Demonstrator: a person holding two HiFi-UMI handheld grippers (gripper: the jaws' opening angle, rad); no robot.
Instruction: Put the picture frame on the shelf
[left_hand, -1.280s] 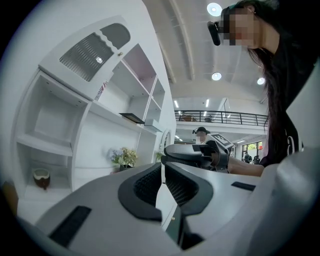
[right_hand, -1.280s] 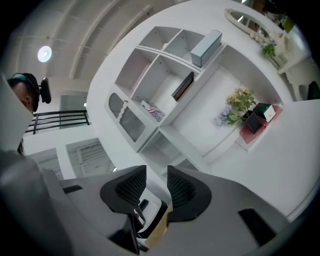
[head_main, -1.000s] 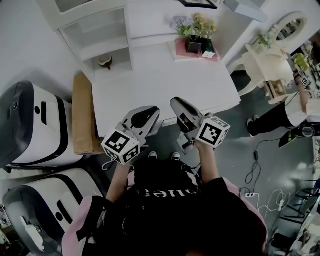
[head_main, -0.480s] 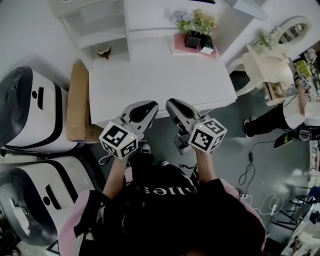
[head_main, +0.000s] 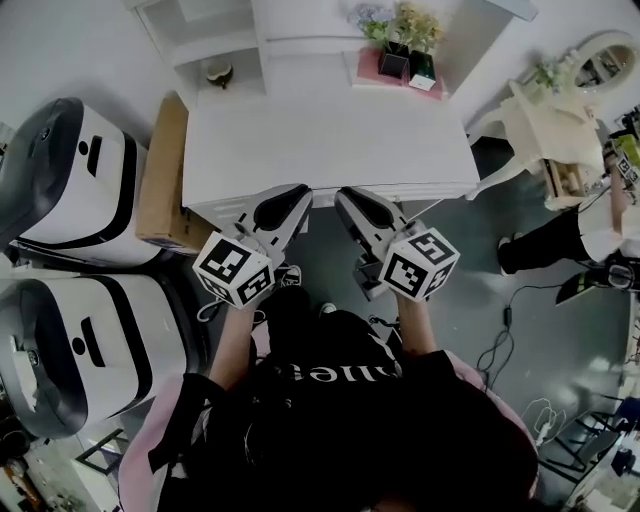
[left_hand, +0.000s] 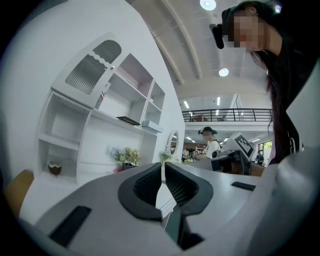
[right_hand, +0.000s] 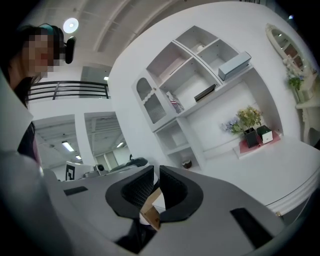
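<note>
The picture frame (right_hand: 205, 92) is a dark flat slab lying on an upper board of the white shelf (right_hand: 190, 80), beside a grey box (right_hand: 234, 65). It also shows in the left gripper view as the picture frame (left_hand: 128, 120). The head view cuts off that part of the shelf (head_main: 215, 40). My left gripper (head_main: 290, 195) and right gripper (head_main: 350, 197) hang side by side at the front edge of the white table (head_main: 330, 140), far from the shelf. The left gripper (left_hand: 162, 167) is shut and empty. The right gripper (right_hand: 156, 175) is closing, its jaws almost together with nothing between them.
A potted flower (head_main: 405, 40) on a pink tray stands at the table's back right. A small brown bowl (head_main: 218, 72) sits in a low shelf cell. A cardboard box (head_main: 165, 170) and white machines (head_main: 70, 170) flank the left. A white vanity (head_main: 545, 110) and another person (head_main: 590, 230) are at the right.
The table and shelf have slid up and away in the head view, as if the person stepped back. Both grippers stay side by side at the table's front edge.
</note>
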